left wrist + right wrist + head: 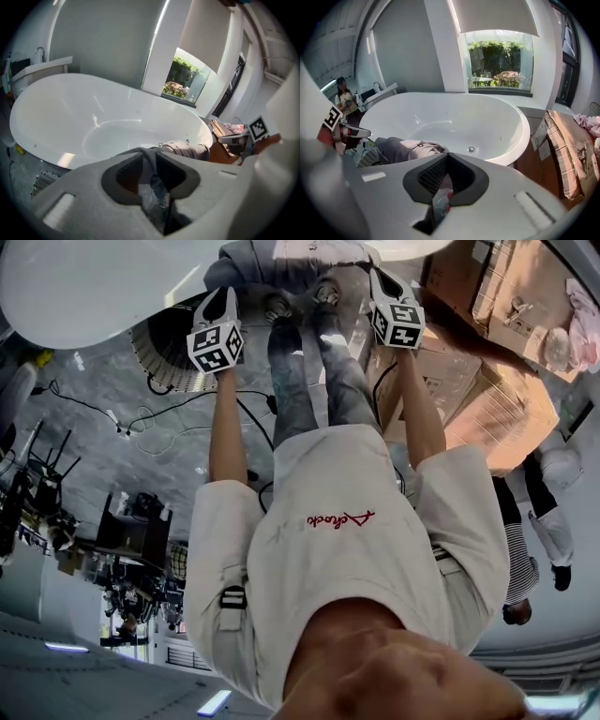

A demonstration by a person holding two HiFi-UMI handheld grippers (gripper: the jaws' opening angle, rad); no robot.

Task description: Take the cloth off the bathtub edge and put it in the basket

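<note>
Bathroom mock-up in a workspace, white freestanding bathtub [440,122] below a window [499,61], stacked cardboard boxes [487,399], loose cables [141,416] across grey floor [89,367]

Free room and obstructions at the bathtub [440,110]. We see open passage over its basin and along its far rim. The cardboard boxes [565,154] stand just beside its right flank; the basket [169,357] sits below the left rim; cables [150,412] trail across the floor [94,376] there.

Grey cloth [410,149] on white bathtub rim [524,133]
</note>
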